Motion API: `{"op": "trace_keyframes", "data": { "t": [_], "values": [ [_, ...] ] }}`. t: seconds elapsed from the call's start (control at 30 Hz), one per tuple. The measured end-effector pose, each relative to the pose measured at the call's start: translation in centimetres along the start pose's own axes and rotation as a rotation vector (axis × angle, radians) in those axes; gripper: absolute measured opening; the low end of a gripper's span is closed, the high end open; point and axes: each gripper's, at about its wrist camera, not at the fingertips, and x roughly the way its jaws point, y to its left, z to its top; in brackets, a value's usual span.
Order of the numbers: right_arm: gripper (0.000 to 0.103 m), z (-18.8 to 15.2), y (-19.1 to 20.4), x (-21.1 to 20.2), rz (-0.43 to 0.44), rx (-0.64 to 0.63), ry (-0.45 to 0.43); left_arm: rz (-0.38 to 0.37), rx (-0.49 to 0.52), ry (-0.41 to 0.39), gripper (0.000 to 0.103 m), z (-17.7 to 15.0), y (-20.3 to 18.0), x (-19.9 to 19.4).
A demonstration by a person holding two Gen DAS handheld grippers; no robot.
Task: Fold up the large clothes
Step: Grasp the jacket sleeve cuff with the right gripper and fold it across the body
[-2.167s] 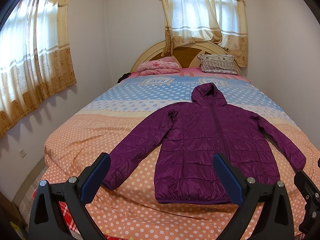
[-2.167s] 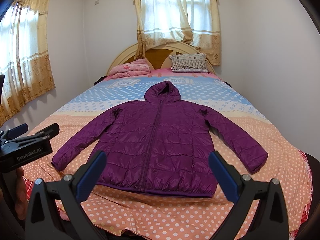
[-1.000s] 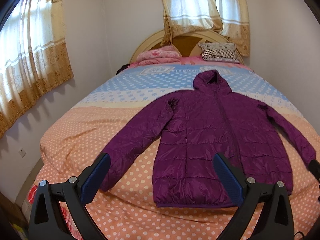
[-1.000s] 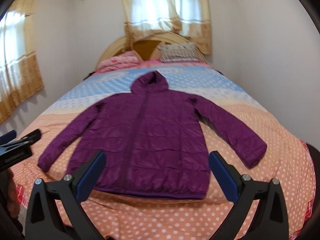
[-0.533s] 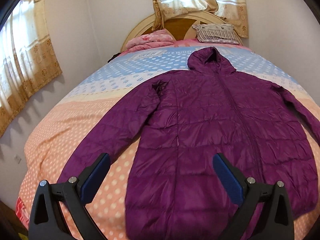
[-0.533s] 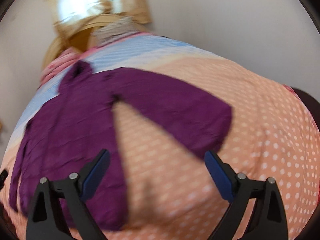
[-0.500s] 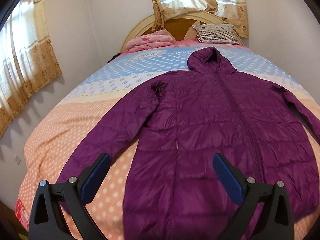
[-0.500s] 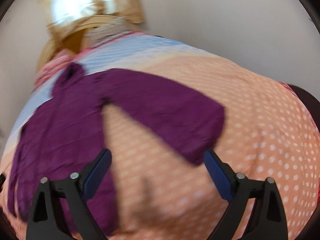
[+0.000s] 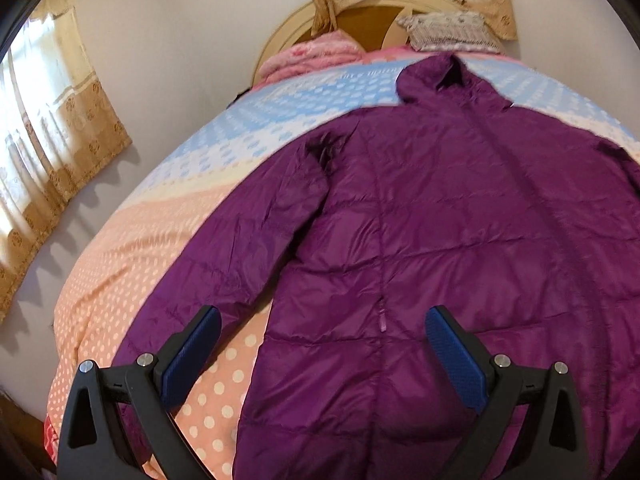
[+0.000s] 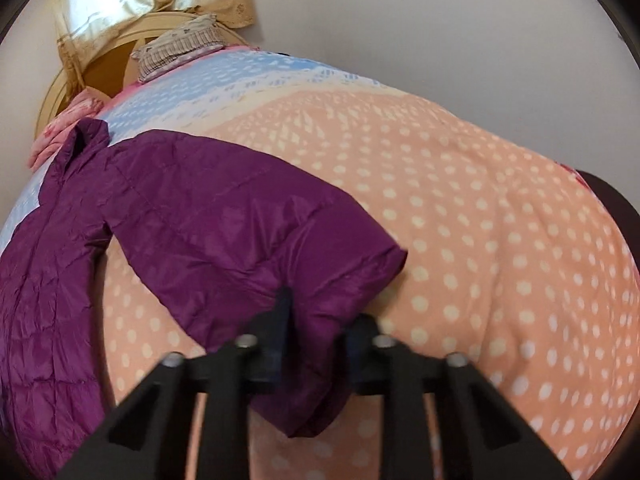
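A purple hooded puffer jacket [image 9: 460, 216] lies flat, front up, on a polka-dot bed cover [image 9: 132, 264]. My left gripper [image 9: 320, 348] hangs open just above the jacket's lower left body, beside the left sleeve [image 9: 224, 264], with nothing between its blue pads. In the right wrist view the jacket's right sleeve [image 10: 224, 224] stretches toward me. My right gripper [image 10: 318, 320] is closing on the cuff end of that sleeve, and the fabric is bunched between its fingers.
Pillows [image 9: 448, 32] and a pink folded blanket [image 9: 316, 56] sit at the wooden headboard [image 9: 360, 20]. Curtained windows [image 9: 44, 128] line the left wall. A white wall [image 10: 440, 40] runs close along the bed's right side. Bare cover [image 10: 500, 240] spreads right of the sleeve.
Both grippers came down close over the jacket. The right one swung to the right sleeve's cuff and closed from wide open onto the fabric. The left stayed open.
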Motion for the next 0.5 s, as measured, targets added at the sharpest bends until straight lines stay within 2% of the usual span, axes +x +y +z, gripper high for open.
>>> {"op": "trace_keyframes", "data": {
  "t": [0.1, 0.2, 0.37, 0.5],
  "values": [
    [0.015, 1.2, -1.2, -0.3, -0.042, 0.015, -0.031, -0.014, -0.019, 0.041, 0.102, -0.7, 0.5, 0.9],
    [0.013, 2.6, -1.0, -0.8, -0.061, 0.013, -0.061, -0.027, -0.014, 0.042, 0.102, -0.8, 0.6, 0.7],
    [0.013, 4.8, 3.1, -3.4, -0.050, -0.078, -0.170, -0.029, -0.031, -0.009, 0.102, 0.7, 1.6, -0.3],
    [0.013, 6.0, 8.3, -5.3, -0.008, -0.180, -0.244, 0.007, -0.049, -0.039, 0.102, 2.6, 3.1, 0.2]
  ]
}}
